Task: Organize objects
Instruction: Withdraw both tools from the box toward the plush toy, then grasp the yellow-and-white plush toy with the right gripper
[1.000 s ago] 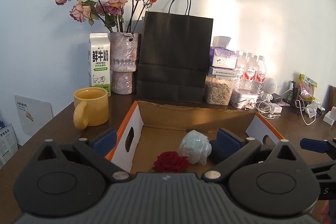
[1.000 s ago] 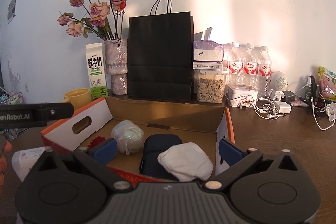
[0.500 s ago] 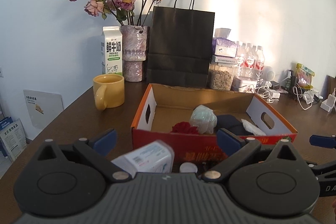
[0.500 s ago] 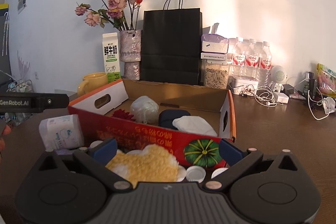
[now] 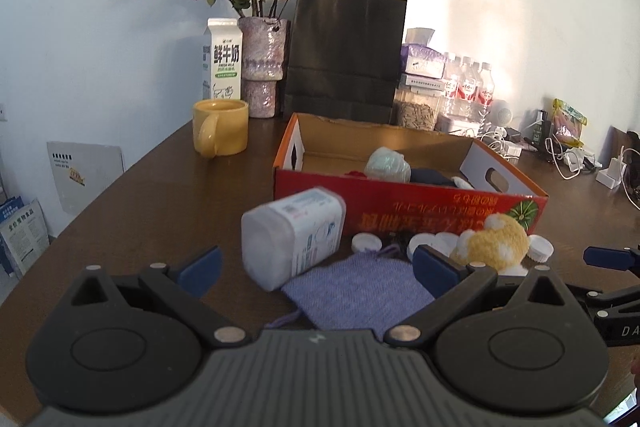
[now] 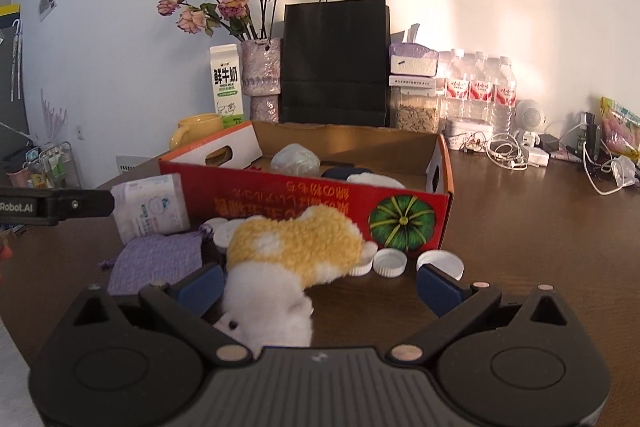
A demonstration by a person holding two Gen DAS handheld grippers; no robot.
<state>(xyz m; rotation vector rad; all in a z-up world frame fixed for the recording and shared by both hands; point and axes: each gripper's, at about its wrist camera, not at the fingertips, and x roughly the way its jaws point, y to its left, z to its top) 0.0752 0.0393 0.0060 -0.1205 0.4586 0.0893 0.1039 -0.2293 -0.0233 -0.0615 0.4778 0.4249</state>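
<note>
In the left wrist view, the left tool (image 5: 316, 265) hangs spread wide and grasps nothing above a purple knit pouch (image 5: 356, 293) and a white tissue pack (image 5: 294, 235) lying on the table (image 5: 160, 203) before the cardboard box (image 5: 404, 203). In the right wrist view, the right tool (image 6: 320, 287) is likewise spread wide, a yellow-and-white plush toy (image 6: 296, 259) lying loose between its fingers near white bottle caps (image 6: 390, 263) in front of the box.

The left gripper (image 5: 316, 269) hangs low over the brown table (image 5: 132, 211), its blue-tipped fingers (image 5: 199, 264) spread wide with nothing between them. Just ahead lies a lilac knitted pouch (image 5: 356, 291), and a white tissue pack (image 5: 294, 235) rests tilted against its far edge. Behind these stands a red cardboard box (image 5: 408, 211), with white bottle caps (image 5: 366, 242) and a yellow plush toy (image 5: 494, 241) along its front. A yellow mug (image 5: 219, 126) sits farther left.
</note>
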